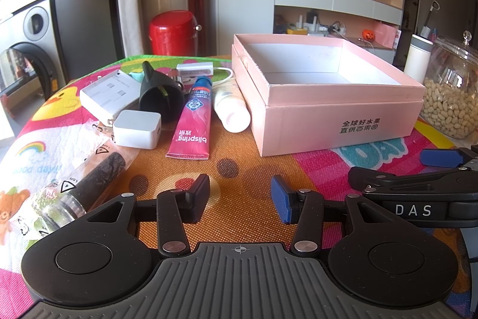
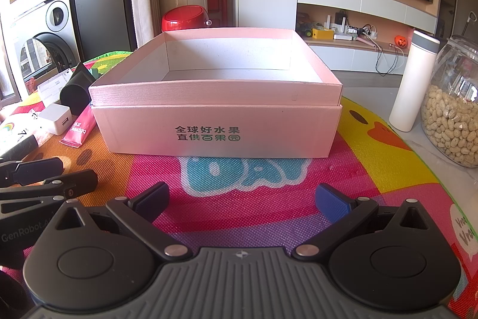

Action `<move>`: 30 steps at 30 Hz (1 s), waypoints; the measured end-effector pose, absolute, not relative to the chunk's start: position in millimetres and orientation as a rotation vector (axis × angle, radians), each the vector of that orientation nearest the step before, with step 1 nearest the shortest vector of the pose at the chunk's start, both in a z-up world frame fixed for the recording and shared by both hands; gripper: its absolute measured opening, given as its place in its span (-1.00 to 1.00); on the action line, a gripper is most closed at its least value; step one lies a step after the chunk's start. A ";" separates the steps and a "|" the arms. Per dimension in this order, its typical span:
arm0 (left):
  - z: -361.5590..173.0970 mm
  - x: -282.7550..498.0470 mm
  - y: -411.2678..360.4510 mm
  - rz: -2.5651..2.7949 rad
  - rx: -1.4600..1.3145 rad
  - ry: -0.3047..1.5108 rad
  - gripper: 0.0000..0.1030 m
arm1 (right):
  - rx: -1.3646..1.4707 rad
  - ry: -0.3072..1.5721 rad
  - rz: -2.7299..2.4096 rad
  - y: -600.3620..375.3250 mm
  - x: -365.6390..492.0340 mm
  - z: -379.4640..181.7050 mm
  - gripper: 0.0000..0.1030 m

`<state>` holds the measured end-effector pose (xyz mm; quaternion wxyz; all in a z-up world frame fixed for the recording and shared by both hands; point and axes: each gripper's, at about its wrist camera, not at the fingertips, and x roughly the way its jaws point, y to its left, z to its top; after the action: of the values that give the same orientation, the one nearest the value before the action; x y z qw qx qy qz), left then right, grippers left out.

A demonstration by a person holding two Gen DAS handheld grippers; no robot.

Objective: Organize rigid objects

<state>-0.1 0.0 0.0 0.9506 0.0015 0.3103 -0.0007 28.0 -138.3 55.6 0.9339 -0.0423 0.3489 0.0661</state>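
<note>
I see my left gripper spread, holding nothing, low over the mat. At 11 o'clock lie the tube, charger and bottle; the box sits at 1. My right gripper gapes wide, box at 12.

The clear glass jar of peanuts is cut by the right edge in both views. The black plastic funnel hides part of the small white charging cable box. Behind the pink cardboard box, most of the pink toothpaste tube is hidden.
</note>
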 end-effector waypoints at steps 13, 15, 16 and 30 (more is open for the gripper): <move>0.1 -0.2 -0.7 0.000 0.008 0.631 -0.02 | -0.088 0.713 0.135 -138.1 27.3 55.8 1.00; 0.1 -0.3 -0.8 0.000 0.008 0.631 -0.02 | -0.088 0.714 0.135 -137.9 27.5 55.8 1.00; 0.1 -0.3 -1.1 0.000 0.008 0.631 -0.03 | -0.088 0.713 0.135 -137.9 27.4 55.8 1.00; -1.2 0.3 -2.0 0.002 0.012 0.630 -0.02 | -0.088 0.714 0.135 -138.2 27.7 55.9 1.00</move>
<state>0.3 -2.0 -1.2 0.9507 0.0059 0.3100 0.0008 27.7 -138.2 55.9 0.9338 -0.0432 0.3489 0.0658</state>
